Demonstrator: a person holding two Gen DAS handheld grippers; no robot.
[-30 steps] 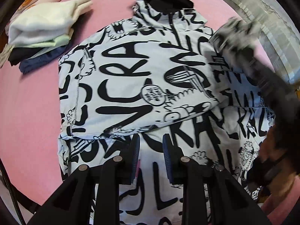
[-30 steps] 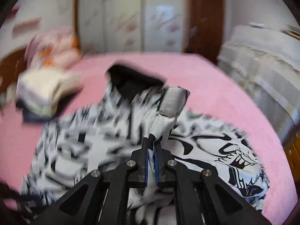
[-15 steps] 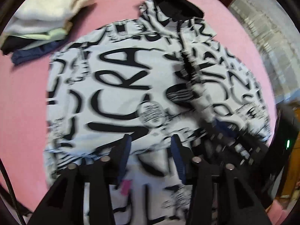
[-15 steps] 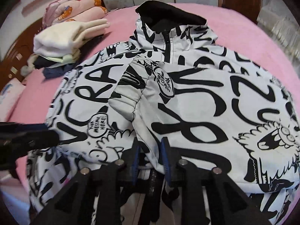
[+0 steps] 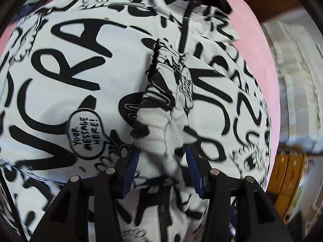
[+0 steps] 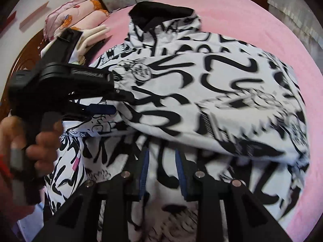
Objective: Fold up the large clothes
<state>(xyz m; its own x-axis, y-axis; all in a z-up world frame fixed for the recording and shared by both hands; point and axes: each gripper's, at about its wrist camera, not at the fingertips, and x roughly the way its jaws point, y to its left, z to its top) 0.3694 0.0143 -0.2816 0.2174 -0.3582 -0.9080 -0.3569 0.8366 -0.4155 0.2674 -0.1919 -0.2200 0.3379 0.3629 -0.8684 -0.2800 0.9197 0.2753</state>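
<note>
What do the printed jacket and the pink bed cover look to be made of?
Printed jacket: probably a thin, smooth synthetic weave, matte; it creases crisply and its elastic cuff gathers. Pink bed cover: looks like soft, slightly fuzzy fabric with no sheen; motion blur leaves the weave unclear.

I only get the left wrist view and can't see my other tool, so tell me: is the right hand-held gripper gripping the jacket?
Observer: No. The right hand-held gripper has just been opening its jaws; they stand apart over the jacket, with cloth showing between them but not pinched.
Operator: Anything lying beside the jacket?
Observer: Yes, a stack of folded clothes sits near its black collar, on the left in the right wrist view.
</note>
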